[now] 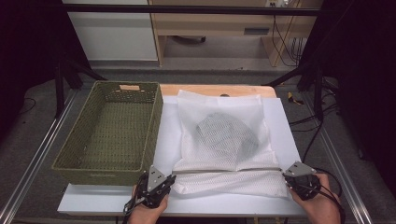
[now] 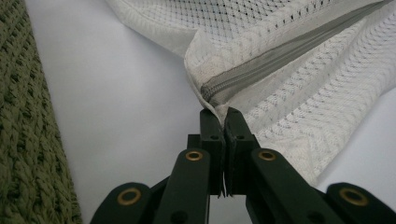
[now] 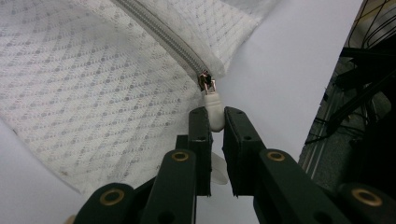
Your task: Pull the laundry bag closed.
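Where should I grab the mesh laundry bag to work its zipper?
Take the mesh laundry bag at both ends of its zipper, from the near edge: right gripper on the white pull tab, left gripper pinching the corner, keeping the zipper line taut.

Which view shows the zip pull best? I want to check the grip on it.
The right gripper view: the white zip pull sits close up between the right claw jaws, at the zip's end. In the high view that claw covers the spot. The left gripper view shows the zip's other end.
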